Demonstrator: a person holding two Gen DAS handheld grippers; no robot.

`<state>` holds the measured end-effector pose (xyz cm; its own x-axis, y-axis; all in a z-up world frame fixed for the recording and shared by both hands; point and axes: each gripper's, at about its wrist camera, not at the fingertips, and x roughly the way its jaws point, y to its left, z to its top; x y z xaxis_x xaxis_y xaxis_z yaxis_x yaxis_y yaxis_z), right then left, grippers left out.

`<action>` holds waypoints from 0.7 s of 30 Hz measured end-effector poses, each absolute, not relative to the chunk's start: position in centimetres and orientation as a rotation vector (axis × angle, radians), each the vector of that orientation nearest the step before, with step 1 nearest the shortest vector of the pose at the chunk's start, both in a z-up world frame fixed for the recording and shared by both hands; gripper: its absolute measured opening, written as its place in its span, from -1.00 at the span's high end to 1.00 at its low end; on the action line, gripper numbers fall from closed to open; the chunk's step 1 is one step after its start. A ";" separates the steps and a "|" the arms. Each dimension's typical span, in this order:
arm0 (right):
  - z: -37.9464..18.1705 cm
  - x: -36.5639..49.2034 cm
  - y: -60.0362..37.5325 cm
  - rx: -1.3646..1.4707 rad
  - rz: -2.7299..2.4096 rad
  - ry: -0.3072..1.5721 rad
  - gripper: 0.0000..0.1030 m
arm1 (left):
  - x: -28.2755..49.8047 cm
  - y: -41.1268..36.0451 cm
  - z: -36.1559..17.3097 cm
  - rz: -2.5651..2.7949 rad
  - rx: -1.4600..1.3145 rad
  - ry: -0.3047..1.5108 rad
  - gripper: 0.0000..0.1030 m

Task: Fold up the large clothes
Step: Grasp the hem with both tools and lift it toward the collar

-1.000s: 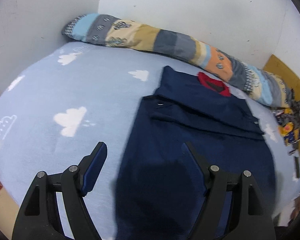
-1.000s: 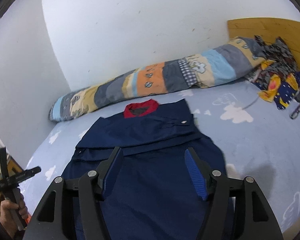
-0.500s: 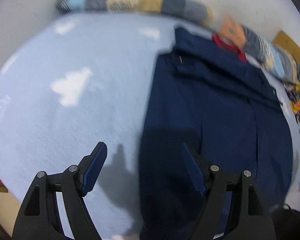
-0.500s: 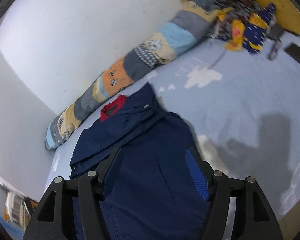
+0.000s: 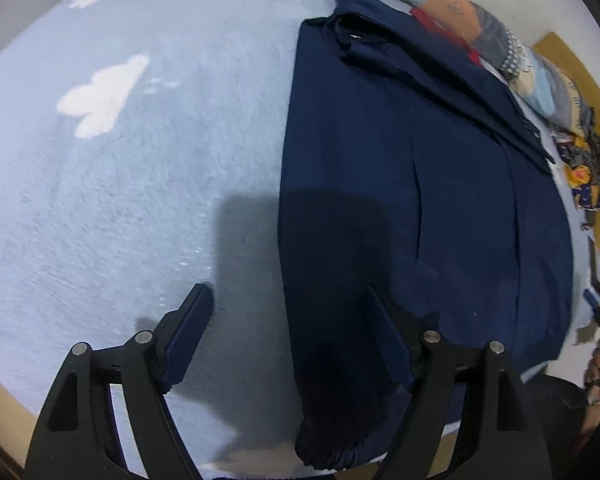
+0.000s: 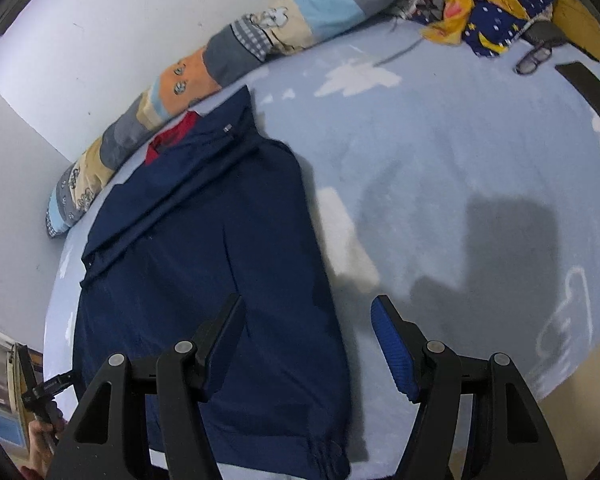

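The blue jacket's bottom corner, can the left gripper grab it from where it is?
Probably yes. The left gripper is open and points down over the navy jacket, with the jacket's side edge running between its fingers. Nothing lies on that corner; only bare cloud-print bedsheet is beside it.

No readable text, brand or number anywhere, faint pale marking on the black tool point(image 6: 46, 390) at lower left of the right wrist view, perhaps lettering, too small to read
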<state>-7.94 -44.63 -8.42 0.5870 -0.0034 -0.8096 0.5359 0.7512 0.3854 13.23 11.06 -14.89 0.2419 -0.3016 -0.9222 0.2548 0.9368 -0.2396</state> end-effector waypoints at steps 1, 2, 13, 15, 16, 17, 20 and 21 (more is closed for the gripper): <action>-8.7 -8.1 -44.6 0.662 -0.342 0.913 -0.32 | 13.1 11.1 -15.0 -0.403 -0.044 1.276 -0.59; -9.0 -8.2 -44.5 0.657 -0.337 0.931 -0.32 | 12.8 11.0 -15.2 -0.434 -0.033 1.282 -0.61; -13.1 -11.0 -42.5 0.852 -0.258 0.948 -0.32 | 8.8 10.2 -15.5 -0.587 0.127 1.235 -0.64; -13.6 -11.2 -42.2 0.840 -0.273 0.963 -0.32 | 8.5 10.5 -15.8 -0.578 0.072 1.209 -0.64; -13.9 -11.3 -42.2 0.833 -0.276 0.978 -0.32 | 8.2 10.5 -16.0 -0.562 0.044 1.193 -0.65; -14.1 -11.2 -42.2 0.832 -0.275 0.985 -0.32 | 8.2 10.3 -16.0 -0.554 0.039 1.181 -0.66; -14.4 -11.2 -42.1 0.863 -0.267 0.984 -0.32 | 7.7 9.4 -16.0 -0.562 0.036 1.156 -0.64; -14.5 -11.1 -42.0 0.862 -0.269 0.988 -0.32 | 7.6 8.9 -15.9 -0.571 0.042 1.154 -0.64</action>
<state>-11.12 -42.04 -14.51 0.5494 0.1699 -0.8181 0.5618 0.6497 0.5121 7.64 8.87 -15.92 0.2790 -0.4048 -0.8708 0.4470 0.8573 -0.2554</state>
